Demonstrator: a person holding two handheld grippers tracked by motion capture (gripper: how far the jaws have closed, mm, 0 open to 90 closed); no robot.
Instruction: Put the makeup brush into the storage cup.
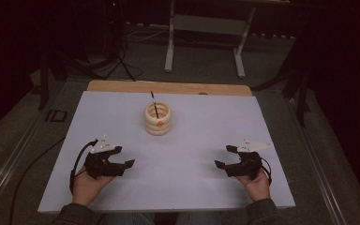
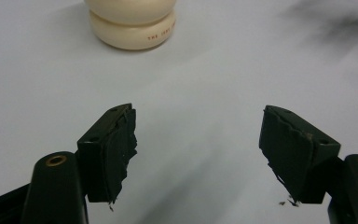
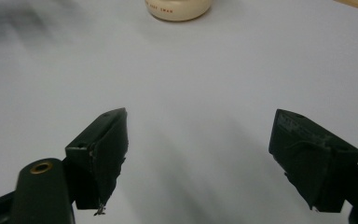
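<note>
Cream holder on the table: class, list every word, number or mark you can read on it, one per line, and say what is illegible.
"THE", red print on the holder's base; the words after it are too small to read.
Orange mark on the holder's front: too blurred to read.

**Lighting and picture quality**

High view: dim overall. The white table sheet (image 1: 192,164) is the one evenly lit area; the floor and room behind fall to near black, with a reddish cast at the corners. Soft, weak shadows under the cream holder (image 1: 158,118). No glare.

Left gripper view: diffuse overhead light, bluish-grey cast. Jaws sharp; the holder (image 2: 130,28) slightly soft. A smeared dark blur at upper right.

Right gripper view: same light. Faint soft shadows between the jaws; a dark blur at upper left.
</note>
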